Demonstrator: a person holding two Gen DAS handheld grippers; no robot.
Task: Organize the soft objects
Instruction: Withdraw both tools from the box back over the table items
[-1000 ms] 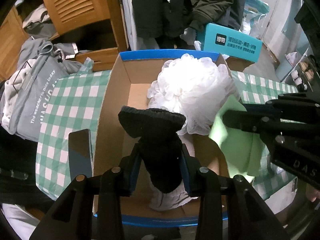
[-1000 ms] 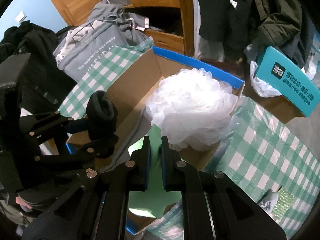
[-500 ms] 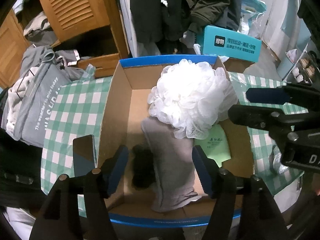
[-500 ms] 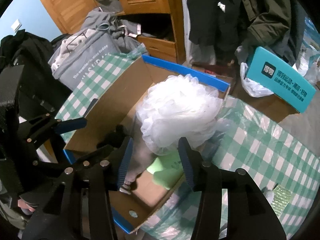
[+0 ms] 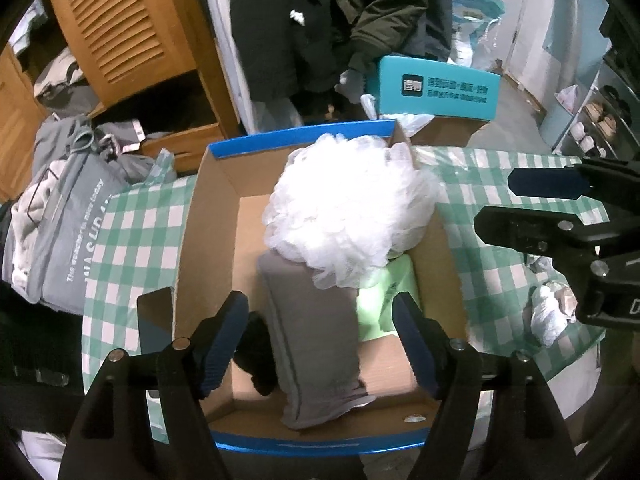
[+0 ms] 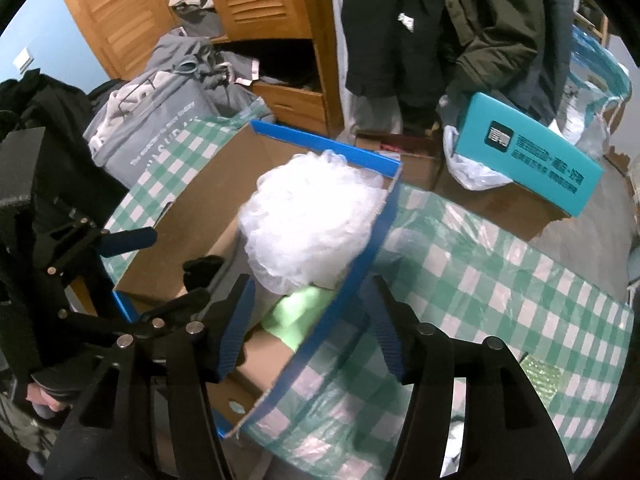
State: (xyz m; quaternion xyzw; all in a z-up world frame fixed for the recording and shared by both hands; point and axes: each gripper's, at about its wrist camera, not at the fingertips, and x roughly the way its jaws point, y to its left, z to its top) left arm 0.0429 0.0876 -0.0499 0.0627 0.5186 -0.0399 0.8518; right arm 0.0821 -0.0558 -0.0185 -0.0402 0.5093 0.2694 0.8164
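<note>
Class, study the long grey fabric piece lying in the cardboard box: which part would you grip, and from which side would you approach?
Probably grip the long grey fabric piece at its near end, coming straight down from above. That end lies flat and bare on the cardboard box floor, while the far end is tucked under the white mesh bath pouf. The left gripper, jaws just opened and empty, hovers over it.

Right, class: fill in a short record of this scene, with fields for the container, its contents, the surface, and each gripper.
container: cardboard box, open top, blue rim
contents: white mesh pouf, grey cloth, black sock, green cloth
surface: green checked tablecloth
left gripper: jaws just opened, holding nothing, over the box
right gripper: jaws just opened, holding nothing, astride the box's rim
</note>
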